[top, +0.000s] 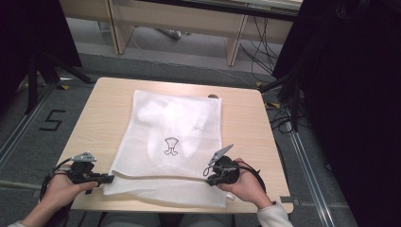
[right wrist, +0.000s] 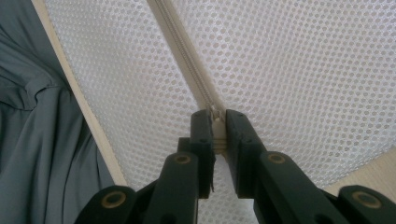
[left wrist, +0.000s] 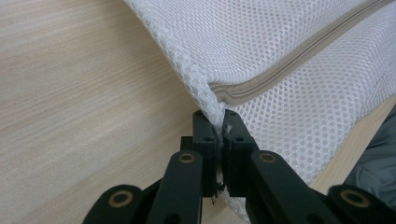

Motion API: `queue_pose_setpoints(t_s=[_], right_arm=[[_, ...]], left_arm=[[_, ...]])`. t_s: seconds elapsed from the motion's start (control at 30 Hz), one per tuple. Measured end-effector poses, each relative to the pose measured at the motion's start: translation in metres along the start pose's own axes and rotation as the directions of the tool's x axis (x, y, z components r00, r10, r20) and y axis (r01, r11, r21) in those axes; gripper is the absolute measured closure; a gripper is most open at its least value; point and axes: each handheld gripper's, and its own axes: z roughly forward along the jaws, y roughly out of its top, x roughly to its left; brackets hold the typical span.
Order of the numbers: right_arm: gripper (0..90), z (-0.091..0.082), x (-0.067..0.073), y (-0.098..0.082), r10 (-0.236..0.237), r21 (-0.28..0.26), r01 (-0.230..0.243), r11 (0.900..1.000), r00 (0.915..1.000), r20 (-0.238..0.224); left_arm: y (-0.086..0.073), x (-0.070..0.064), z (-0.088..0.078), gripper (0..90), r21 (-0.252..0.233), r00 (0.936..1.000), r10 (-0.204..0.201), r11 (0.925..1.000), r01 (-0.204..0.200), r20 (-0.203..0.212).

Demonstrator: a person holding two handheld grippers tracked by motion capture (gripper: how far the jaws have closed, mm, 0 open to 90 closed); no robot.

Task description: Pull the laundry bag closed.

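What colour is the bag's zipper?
Cream, against the white mesh bag; the zipper shows best in the right gripper view.

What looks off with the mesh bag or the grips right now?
Nothing stands out. The white mesh laundry bag lies flat on the table, slightly skewed to its edges, its near edge overhanging a little. The left claw pinches the bag's corner seam; the right claw pinches the zipper pull.
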Motion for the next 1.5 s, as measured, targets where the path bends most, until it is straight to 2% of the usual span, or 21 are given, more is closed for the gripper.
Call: queue_pose_setpoints(t_s=[0.13,0.2,0.23,0.3,0.4,0.57,0.6,0.63,0.77,0.9,0.93,1.0,1.07,1.2,1.23,1.33,1.5], right_arm=[[82.3,0.000,-0.001,-0.001,-0.006,-0.005,0.006,1.000,1.0000,0.003],[82.3,-0.001,0.000,-0.002,0.007,-0.001,-0.007,1.000,0.9999,-0.014],[82.3,-0.002,-0.001,-0.002,0.000,0.000,0.000,1.000,1.0000,-0.002],[82.3,-0.002,-0.001,-0.003,0.003,0.000,-0.003,1.000,1.0000,0.004],[82.3,-0.003,-0.002,-0.005,0.004,0.005,-0.004,1.000,1.0000,0.003],[82.3,-0.003,-0.004,-0.008,0.000,-0.003,0.000,1.000,1.0000,0.001],[82.3,-0.004,-0.003,-0.009,0.016,0.004,-0.016,1.000,0.9999,-0.003],[82.3,-0.004,-0.004,-0.009,0.000,-0.001,0.000,1.000,1.0000,0.005],[82.3,-0.004,-0.005,-0.010,0.002,0.001,-0.002,1.000,1.0000,0.007],[82.3,-0.005,-0.005,-0.012,0.019,0.008,-0.019,1.000,0.9998,0.001],[82.3,-0.005,-0.006,-0.012,0.007,0.002,-0.007,1.000,0.9999,0.008],[82.3,-0.005,-0.007,-0.013,0.007,0.003,-0.007,1.000,0.9999,0.010],[82.3,-0.005,-0.006,-0.014,0.020,0.006,-0.020,1.000,0.9998,0.003],[82.3,-0.006,-0.009,-0.016,0.010,0.010,-0.011,1.000,0.9999,0.011],[82.3,-0.006,-0.008,-0.017,0.030,0.016,-0.030,0.999,0.9995,0.006],[82.3,-0.006,-0.009,-0.020,0.030,0.021,-0.030,0.999,0.9995,0.012],[82.3,-0.006,-0.012,-0.024,0.027,0.024,-0.028,0.999,0.9994,0.022]], left_arm=[[0.000,0.000,0.000,85.2,-0.001,1.0000,-0.001,1.0000,0.001,0.001],[-0.001,-0.001,0.001,85.2,-0.015,1.0000,-0.003,0.9999,0.002,-0.005],[0.000,0.000,0.000,85.2,0.002,1.0000,0.000,1.0000,0.000,0.001],[-0.001,0.000,0.001,85.2,-0.021,1.0000,-0.004,0.9998,0.004,-0.005],[0.000,0.000,0.000,85.2,0.001,1.0000,0.000,1.0000,0.000,-0.004],[0.000,0.000,0.000,85.2,0.002,1.0000,0.001,1.0000,-0.001,-0.005],[0.000,0.000,0.000,85.2,0.002,1.0000,0.001,1.0000,-0.001,-0.006],[0.000,0.000,0.000,85.2,0.001,1.0000,0.000,1.0000,0.000,-0.005],[0.000,0.000,0.000,85.2,0.001,1.0000,0.001,1.0000,-0.001,-0.007],[-0.001,-0.001,0.001,85.2,-0.022,1.0000,-0.004,0.9997,0.004,-0.008],[0.000,-0.001,0.000,85.2,-0.005,0.9999,0.000,1.0000,0.000,-0.016],[0.000,0.000,0.000,85.2,0.002,1.0000,0.002,1.0000,-0.002,-0.006],[0.000,0.000,0.000,85.2,0.000,1.0000,0.002,1.0000,-0.002,-0.007],[0.000,0.000,0.000,85.2,0.001,1.0000,0.001,1.0000,-0.001,-0.005],[0.000,0.000,0.000,85.2,-0.001,1.0000,0.001,1.0000,-0.001,-0.009],[0.000,0.000,0.000,85.2,0.003,1.0000,0.002,1.0000,-0.002,-0.007],[-0.001,0.000,0.001,85.2,-0.014,0.9999,-0.002,0.9999,0.002,-0.012]])
